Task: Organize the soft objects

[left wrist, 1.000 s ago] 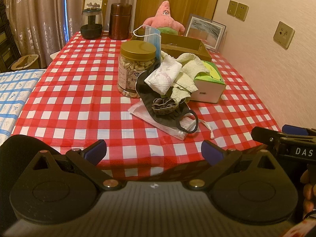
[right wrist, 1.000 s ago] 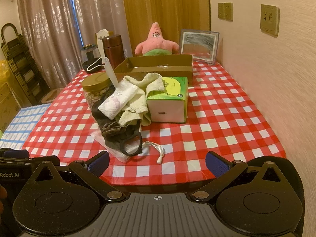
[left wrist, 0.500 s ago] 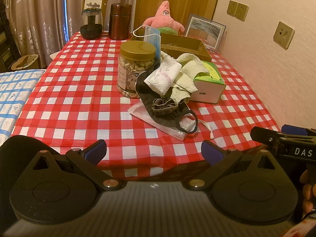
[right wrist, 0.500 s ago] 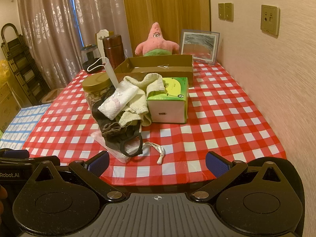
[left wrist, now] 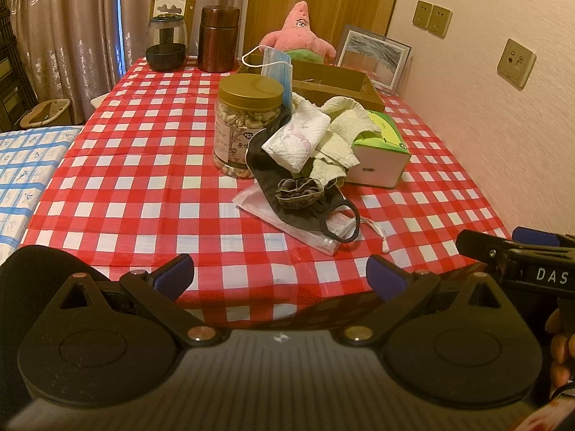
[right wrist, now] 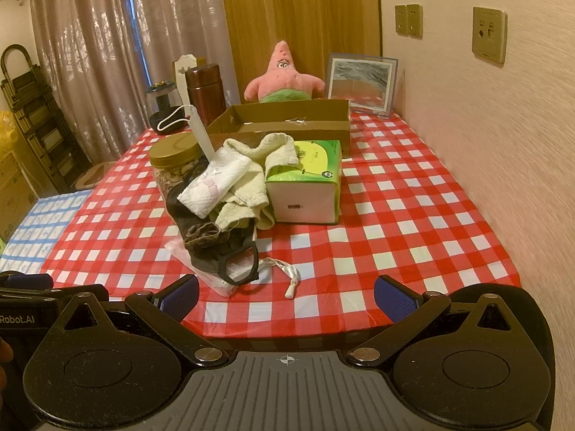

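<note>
Red-and-white checked cloth covers the table (left wrist: 143, 165), with curtains and a wooden door behind it.

Left wrist view: the left gripper (left wrist: 279, 276) hangs off the near table edge, its blue-padded fingers spread wide with nothing between them. The pile of soft objects (left wrist: 305, 165) lies ahead at about 12 to 1 o'clock, well apart from the fingertips: a dark mask (left wrist: 309, 208) over a plastic sleeve, a white cloth (left wrist: 298, 136), a pale towel (left wrist: 341, 140). It leans between a nut jar (left wrist: 249, 125) and a tissue box (left wrist: 381, 158). A cardboard box (left wrist: 334, 80) sits beyond, also near 12 o'clock.

Right wrist view: the right gripper (right wrist: 286, 296) is likewise wide open and empty, back from the edge. The pile sits at roughly 11 o'clock, the mask nearest.

No step looks begun; I judge this the approach. The next move calls for reaching forward and closing on one top item, probably bound for the cardboard box.
</note>
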Available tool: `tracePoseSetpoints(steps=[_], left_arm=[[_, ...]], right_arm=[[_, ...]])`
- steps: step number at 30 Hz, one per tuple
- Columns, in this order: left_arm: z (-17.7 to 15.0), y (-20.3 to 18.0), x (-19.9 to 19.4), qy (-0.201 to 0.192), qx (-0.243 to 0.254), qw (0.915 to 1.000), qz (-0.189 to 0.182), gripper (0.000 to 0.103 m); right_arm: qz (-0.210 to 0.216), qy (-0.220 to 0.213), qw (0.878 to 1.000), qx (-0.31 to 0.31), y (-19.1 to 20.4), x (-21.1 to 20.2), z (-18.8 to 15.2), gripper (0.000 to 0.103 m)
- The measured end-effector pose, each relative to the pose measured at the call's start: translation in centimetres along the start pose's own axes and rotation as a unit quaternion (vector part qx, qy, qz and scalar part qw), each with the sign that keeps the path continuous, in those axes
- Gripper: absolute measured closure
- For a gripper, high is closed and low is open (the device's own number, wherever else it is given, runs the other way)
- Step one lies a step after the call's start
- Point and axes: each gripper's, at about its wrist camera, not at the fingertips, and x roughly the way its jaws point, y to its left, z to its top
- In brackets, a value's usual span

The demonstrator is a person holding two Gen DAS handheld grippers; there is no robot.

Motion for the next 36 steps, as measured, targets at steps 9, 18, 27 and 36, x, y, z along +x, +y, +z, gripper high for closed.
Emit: tracePoseSetpoints(steps=[9, 18, 27, 36], left_arm=[[0.01, 0.01, 0.0, 0.0, 0.0, 1.0, 0.0, 0.002], [0.0, 0.01, 0.0, 0.0, 0.0, 1.0, 0.0, 0.002], [0.02, 0.03, -0.01, 0.0, 0.0, 1.0, 0.0, 0.002], [0.25, 0.1, -0.09, -0.003, -0.009, 0.9999, -0.01, 0.003]], right_arm=[[0.0, 0.0, 1.0, 0.0, 0.07, 0.05, -0.04, 0.0], [0.0, 0.0, 1.0, 0.001, 0.06, 0.07, -0.06, 0.0], [0.0, 0.0, 1.0, 0.001, -0.15, 0.1, 0.06, 0.0], [0.004, -0.005, 1.0, -0.002, 0.03, -0.01, 0.26, 0.0]])
